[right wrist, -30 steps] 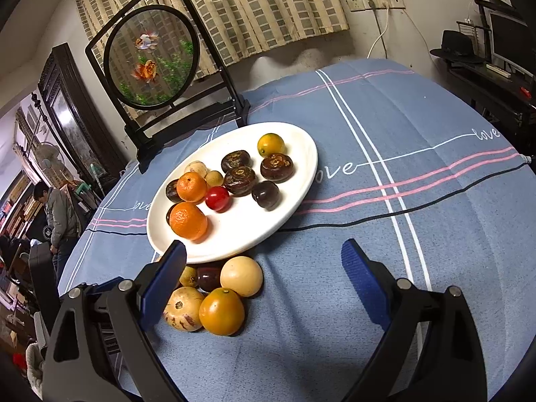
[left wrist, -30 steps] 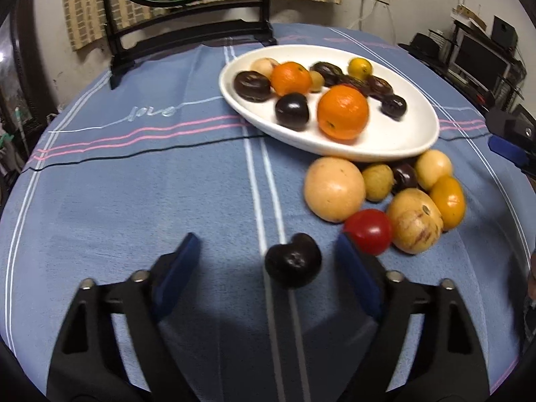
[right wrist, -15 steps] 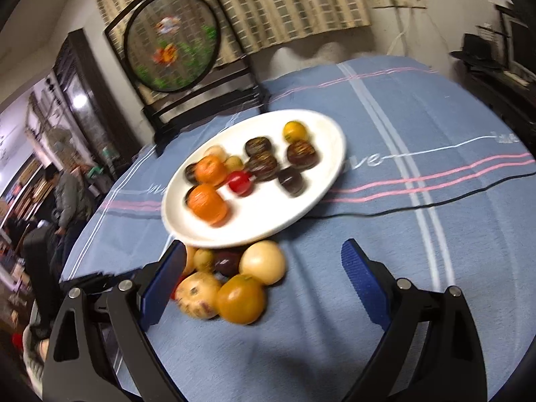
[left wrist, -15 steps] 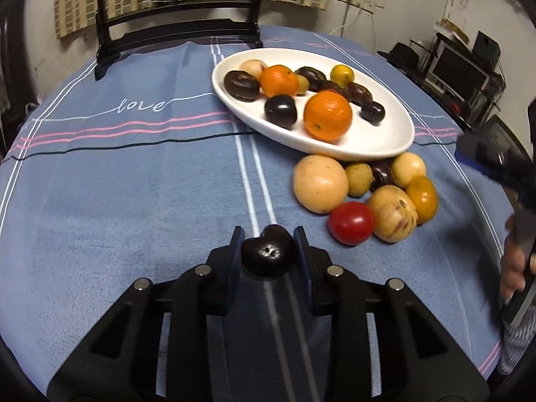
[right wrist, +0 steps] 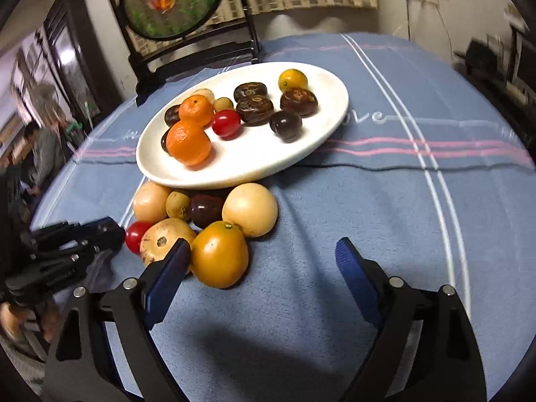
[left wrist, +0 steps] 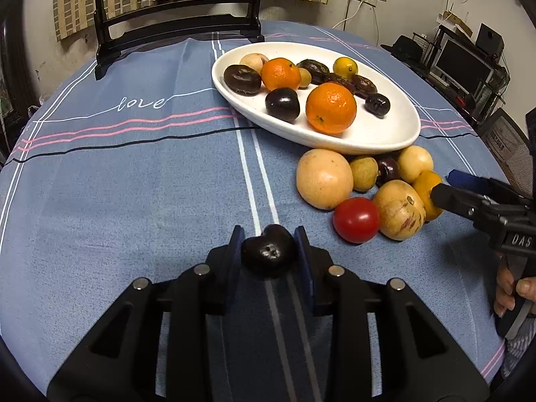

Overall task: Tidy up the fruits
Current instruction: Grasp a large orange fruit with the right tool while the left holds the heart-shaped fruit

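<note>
My left gripper (left wrist: 269,251) is shut on a dark heart-shaped fruit (left wrist: 269,250) low over the blue tablecloth, short of the loose pile. A white oval plate (left wrist: 385,134) holds oranges and several dark and yellow fruits. Beside its near rim lie loose fruits: a red tomato (left wrist: 356,219), a large pale round fruit (left wrist: 324,178) and a speckled tan one (left wrist: 398,209). My right gripper (right wrist: 261,269) is open and empty, its left finger beside an orange-yellow fruit (right wrist: 219,254). It also shows in the left wrist view (left wrist: 469,197) at the right.
A black stand with a round painted screen (left wrist: 177,10) is at the table's far edge. The plate also shows in the right wrist view (right wrist: 321,134). Shelves and a monitor (left wrist: 465,63) stand off the table to the right. A person (right wrist: 43,147) is in the room at left.
My left gripper has closed on the dark heart-shaped fruit and holds it. My right gripper has come lower and closer to the loose pile, still open.
</note>
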`<state>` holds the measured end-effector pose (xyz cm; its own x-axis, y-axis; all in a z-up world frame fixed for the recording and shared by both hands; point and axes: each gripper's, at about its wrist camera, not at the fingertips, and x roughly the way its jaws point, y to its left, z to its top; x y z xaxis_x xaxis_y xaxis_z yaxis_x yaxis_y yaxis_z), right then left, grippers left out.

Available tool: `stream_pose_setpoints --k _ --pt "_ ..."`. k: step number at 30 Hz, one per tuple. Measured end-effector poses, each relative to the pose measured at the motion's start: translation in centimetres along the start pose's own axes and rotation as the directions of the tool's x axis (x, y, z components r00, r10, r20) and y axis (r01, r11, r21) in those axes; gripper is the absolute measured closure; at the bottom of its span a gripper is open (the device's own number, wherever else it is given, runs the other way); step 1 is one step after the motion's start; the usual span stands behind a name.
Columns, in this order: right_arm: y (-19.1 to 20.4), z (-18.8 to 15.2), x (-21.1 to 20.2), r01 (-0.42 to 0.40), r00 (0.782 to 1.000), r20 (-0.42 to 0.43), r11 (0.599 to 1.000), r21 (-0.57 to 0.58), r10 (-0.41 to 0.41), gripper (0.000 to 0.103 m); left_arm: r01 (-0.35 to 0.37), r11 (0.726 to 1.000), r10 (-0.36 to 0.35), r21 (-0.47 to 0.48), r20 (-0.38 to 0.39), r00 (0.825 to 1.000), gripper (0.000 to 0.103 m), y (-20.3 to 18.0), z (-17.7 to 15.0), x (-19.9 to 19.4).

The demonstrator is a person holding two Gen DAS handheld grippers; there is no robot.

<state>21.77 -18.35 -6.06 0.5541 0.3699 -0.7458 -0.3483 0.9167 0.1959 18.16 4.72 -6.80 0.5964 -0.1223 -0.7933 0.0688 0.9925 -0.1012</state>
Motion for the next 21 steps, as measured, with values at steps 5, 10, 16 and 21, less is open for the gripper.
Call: stream_pose_setpoints --k 5,10,16,21 --pt "-1.9 0.0 -2.4 0.214 0.971 0.103 0.977 0.016 -0.215 0.010 0.000 1.000 0.000 0.000 -0.001 1.000 0.071 0.0 0.0 0.0" --pt "-2.6 -0.4 -3.9 0.047 0.988 0.147 0.998 0.039 -0.052 0.012 -0.007 1.000 0.007 0.007 -0.001 1.000 0.071 0.0 0.0 0.1" --pt "0.5 -0.8 -2.0 0.057 0.996 0.070 0.991 -0.123 -0.049 0.041 -0.004 1.000 0.004 0.010 -0.003 1.000 0.069 0.0 0.0 0.1" --pt "0.6 -0.7 -1.6 0.038 0.998 0.046 0.991 -0.131 -0.032 0.059 -0.005 1.000 0.005 0.013 -0.003 1.000 0.068 -0.1 0.0 0.1"
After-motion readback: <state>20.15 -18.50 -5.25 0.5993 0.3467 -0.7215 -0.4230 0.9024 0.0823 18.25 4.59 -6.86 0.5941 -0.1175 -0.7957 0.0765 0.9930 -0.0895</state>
